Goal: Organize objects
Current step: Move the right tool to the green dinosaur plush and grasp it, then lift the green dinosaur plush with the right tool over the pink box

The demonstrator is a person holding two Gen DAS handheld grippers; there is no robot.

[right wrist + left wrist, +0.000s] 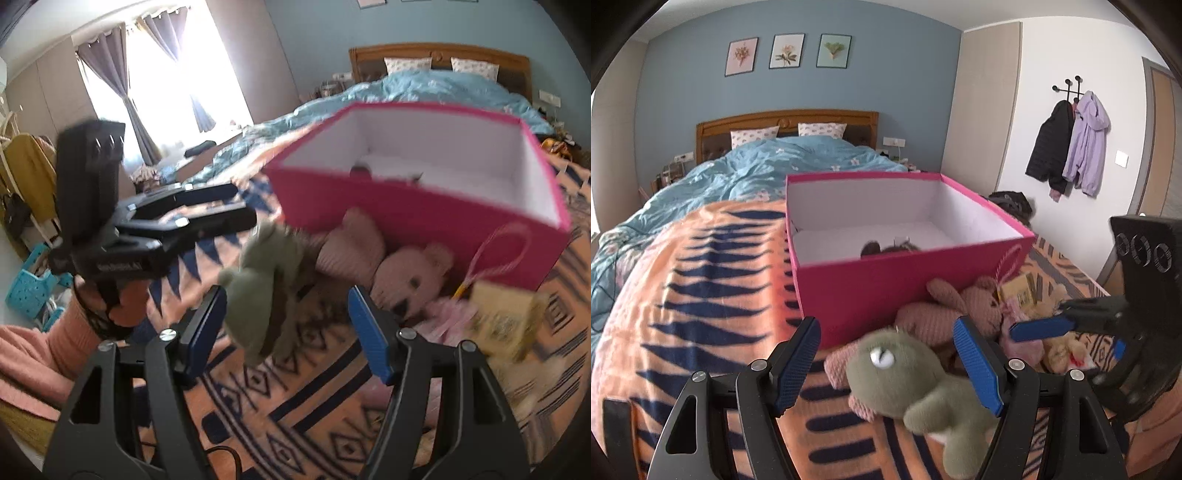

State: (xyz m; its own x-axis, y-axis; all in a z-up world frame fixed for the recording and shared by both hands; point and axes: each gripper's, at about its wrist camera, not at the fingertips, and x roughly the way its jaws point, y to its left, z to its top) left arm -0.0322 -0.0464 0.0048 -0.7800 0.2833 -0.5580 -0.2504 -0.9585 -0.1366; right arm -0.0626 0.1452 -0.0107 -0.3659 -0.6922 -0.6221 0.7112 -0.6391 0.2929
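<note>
Jaws of left gripper [886, 369] stood wide open around green plush toy [916, 380], not closed on it; jaws of right gripper [288, 332] also wide, held nothing. Toy lay on orange blanket [701, 295] just before pink box [886, 288], beside pink knitted bear [960, 306]. We judged grasp step in hand; next we needed closing on toy, then lift over box rim

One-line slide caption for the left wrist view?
Open left gripper hovers over a green plush toy lying on the patterned blanket beside an open pink box.
</note>
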